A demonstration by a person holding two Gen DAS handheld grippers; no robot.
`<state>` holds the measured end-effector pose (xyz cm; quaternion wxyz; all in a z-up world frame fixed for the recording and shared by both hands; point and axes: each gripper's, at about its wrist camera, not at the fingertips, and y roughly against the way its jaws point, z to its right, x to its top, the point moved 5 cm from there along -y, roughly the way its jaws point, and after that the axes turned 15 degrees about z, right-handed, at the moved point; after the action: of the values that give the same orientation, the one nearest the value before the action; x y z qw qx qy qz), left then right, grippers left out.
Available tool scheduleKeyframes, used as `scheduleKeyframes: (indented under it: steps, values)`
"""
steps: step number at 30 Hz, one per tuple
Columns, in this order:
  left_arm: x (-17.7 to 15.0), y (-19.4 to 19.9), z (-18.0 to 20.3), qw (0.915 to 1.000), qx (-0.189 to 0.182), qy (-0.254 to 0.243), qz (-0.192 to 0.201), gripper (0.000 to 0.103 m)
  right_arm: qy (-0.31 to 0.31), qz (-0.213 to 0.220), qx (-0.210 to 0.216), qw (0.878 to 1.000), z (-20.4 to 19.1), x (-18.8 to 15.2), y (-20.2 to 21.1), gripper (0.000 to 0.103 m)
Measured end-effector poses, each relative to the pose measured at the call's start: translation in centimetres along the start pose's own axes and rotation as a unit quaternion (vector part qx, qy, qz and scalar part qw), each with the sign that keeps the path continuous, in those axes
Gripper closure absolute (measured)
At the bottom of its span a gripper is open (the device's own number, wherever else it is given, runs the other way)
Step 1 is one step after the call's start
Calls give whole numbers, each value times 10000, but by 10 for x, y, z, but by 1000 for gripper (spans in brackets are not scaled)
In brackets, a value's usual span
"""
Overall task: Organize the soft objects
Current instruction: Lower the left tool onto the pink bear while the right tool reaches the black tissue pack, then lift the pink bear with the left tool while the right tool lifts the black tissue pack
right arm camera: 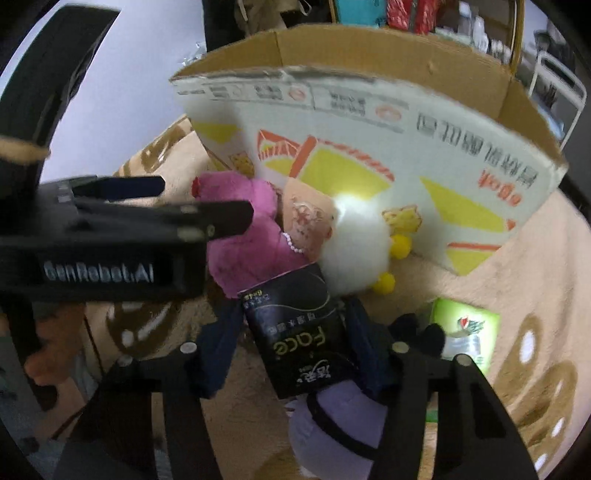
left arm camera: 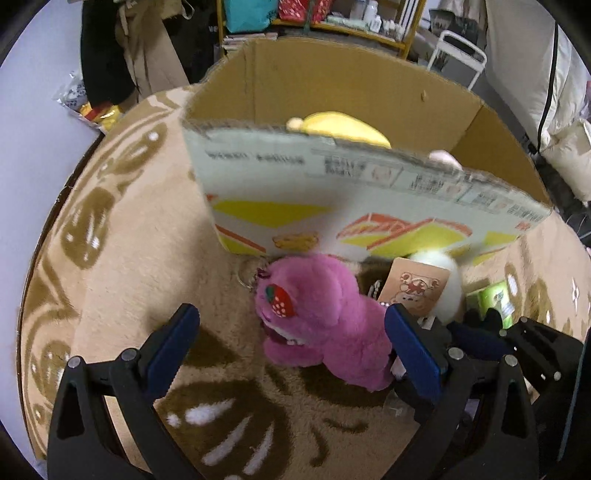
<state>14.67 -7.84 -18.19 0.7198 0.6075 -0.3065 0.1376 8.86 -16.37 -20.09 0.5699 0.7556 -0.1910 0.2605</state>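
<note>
A pink plush bear (left arm camera: 317, 317) with a strawberry on its face lies on the rug before an open cardboard box (left arm camera: 369, 206). My left gripper (left arm camera: 295, 336) is open, its fingers either side of the bear. A yellow plush (left arm camera: 343, 129) lies inside the box. A white fluffy plush (left arm camera: 443, 280) with a card tag lies right of the bear. In the right wrist view, my right gripper (right arm camera: 295, 339) is shut on a black tissue pack (right arm camera: 299, 332) over a lilac plush (right arm camera: 332, 424). The bear (right arm camera: 243, 240), the white plush (right arm camera: 354, 243) and the box (right arm camera: 369, 147) show beyond.
A tan patterned rug (left arm camera: 129, 277) covers the floor. A green pack (right arm camera: 465, 332) lies at the right, also in the left wrist view (left arm camera: 491, 299). Shelves (left arm camera: 332, 22) and a white rack (left arm camera: 458, 55) stand behind the box. The left gripper's body (right arm camera: 110, 236) crosses the right wrist view.
</note>
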Motion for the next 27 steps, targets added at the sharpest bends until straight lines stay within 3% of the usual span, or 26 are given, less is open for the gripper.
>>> scheduleKeyframes:
  steps: [8,13,19,22,24,25,27]
  values:
    - [-6,-22,5,9998,-69,15,-185,4,3,-51,-31,10000,-3,-2,-7,42]
    - [-10,-32,2,9980,-305,322,-458,4,-8,-94,-13,10000,-4,-2,-10,42]
    - [-13,-35,7,9987,-268,210,-374,4,11,-121,-24,9999,0,0,-8,42]
    - [-16,-36,6,9985,-326,273,-337,10,27,-127,-44,9999,1,-4,-8,42]
    - [-16,-34,6,9984,-388,315,-253,20,31,-131,-51,9999,0,-3,-8,43]
    - [-16,-33,8,9977,-507,391,-225,30,35,-138,-67,9999,-1,-2,-7,43]
    - [-17,-30,7,9980,-435,427,-183,31,22,-138,-110,9998,-1,-3,-7,43]
